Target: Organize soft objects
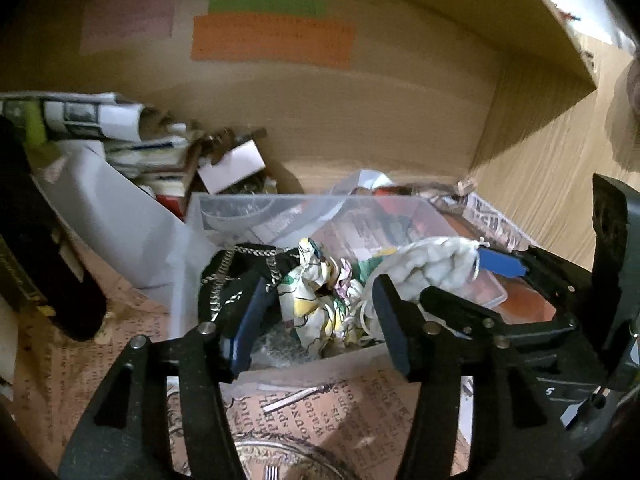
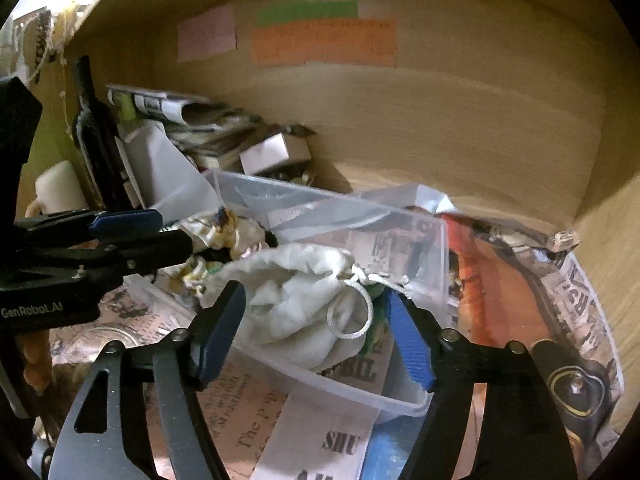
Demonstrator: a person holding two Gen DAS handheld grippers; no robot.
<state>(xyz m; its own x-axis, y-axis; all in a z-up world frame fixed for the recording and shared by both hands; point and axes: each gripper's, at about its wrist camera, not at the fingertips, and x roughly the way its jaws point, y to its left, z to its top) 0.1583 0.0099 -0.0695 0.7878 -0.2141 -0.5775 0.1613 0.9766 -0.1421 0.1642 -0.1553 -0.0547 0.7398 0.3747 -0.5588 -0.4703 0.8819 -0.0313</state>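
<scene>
A clear plastic bin (image 1: 208,208) (image 2: 436,240) sits on a newspaper-lined shelf. Inside lie a patterned cloth (image 1: 316,308) (image 2: 224,232), a black item with a silver chain (image 1: 228,280), and a white drawstring pouch (image 1: 432,264) (image 2: 296,304). My left gripper (image 1: 320,320) is open, its fingers on either side of the patterned cloth. My right gripper (image 2: 316,332) is open around the white pouch, not closed on it. In the left wrist view the right gripper (image 1: 472,280) shows at the pouch; in the right wrist view the left gripper (image 2: 160,232) shows at the cloth.
Wooden back wall with pink (image 2: 206,34), green (image 2: 308,12) and orange (image 2: 324,42) paper labels. Rolled newspapers (image 1: 80,116), a white box (image 1: 236,164) and papers pile up at the back left. A dark upright object (image 1: 44,240) stands left. Crumpled packaging (image 2: 520,264) lies right.
</scene>
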